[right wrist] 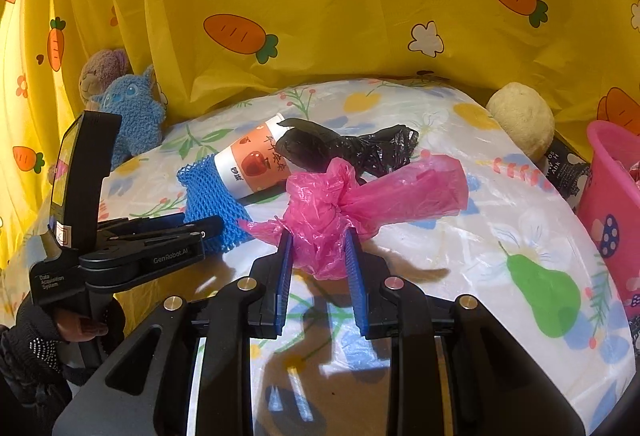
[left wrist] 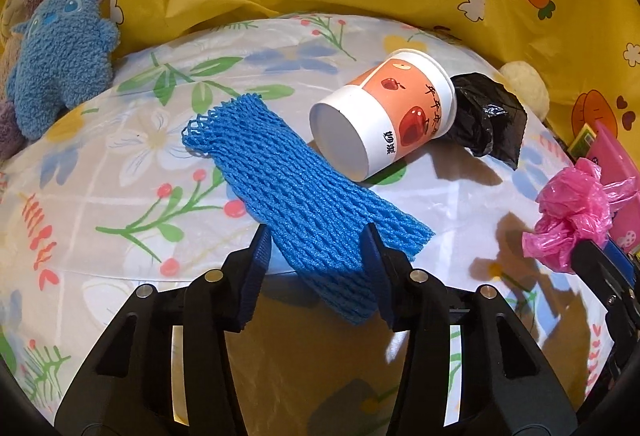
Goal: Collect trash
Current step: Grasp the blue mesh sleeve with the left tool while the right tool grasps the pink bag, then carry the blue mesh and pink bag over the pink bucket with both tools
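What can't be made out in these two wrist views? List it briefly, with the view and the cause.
- Paper cup: its open mouth faces away in the left wrist view; the black plastic bag covers it in the right wrist view.
- Pink bin: cut off by the right edge, contents unseen.
- Blue foam net: its near end is hidden behind the left hand-held gripper.
- Dark printed box: mostly hidden behind the bin and the cream plush ball.

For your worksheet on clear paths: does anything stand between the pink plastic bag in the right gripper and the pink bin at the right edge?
Nothing visible does. The pink plastic bag sits in the right gripper, and only bare floral tablecloth lies between it and the pink bin.
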A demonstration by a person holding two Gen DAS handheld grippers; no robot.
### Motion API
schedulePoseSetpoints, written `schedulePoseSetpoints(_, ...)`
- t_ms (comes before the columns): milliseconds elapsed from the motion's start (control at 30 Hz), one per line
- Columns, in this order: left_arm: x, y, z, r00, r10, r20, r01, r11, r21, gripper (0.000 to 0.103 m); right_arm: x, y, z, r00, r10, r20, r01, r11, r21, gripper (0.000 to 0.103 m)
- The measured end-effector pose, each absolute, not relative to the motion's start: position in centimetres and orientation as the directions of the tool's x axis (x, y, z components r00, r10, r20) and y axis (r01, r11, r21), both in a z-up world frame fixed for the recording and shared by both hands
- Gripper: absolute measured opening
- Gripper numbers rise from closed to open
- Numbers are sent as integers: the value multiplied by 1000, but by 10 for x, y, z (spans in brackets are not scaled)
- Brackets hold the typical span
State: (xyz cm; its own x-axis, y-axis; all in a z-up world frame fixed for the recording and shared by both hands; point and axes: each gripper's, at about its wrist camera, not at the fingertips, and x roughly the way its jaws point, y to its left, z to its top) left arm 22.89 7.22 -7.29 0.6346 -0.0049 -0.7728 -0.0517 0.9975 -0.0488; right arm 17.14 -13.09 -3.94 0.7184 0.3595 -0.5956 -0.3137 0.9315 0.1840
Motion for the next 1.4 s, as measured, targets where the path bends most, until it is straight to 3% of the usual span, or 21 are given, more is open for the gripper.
schedulePoseSetpoints(67, 229, 74, -73, 637, -17, -771, -48, 997, -62, 21, 169, -132, -40, 717, 362, -595, -315, 931, 186, 27)
schedulePoseSetpoints(167, 229, 74, -72, 639, -14, -769, -51, 997, -61, 13, 166, -133, -40, 715, 367, -595, -319, 929, 189, 27)
schedulePoseSetpoints(733, 154, 84, -20, 812, 54, -582, -103, 993, -53, 11, 139, -145, -31, 738, 374, -562, -325, 926, 190, 27)
schedulePoseSetpoints(1400, 110, 53, 25, 876, -55, -479, 20, 997, -78, 11, 111, -168, -9, 784, 372, -498, -316, 928, 195, 27)
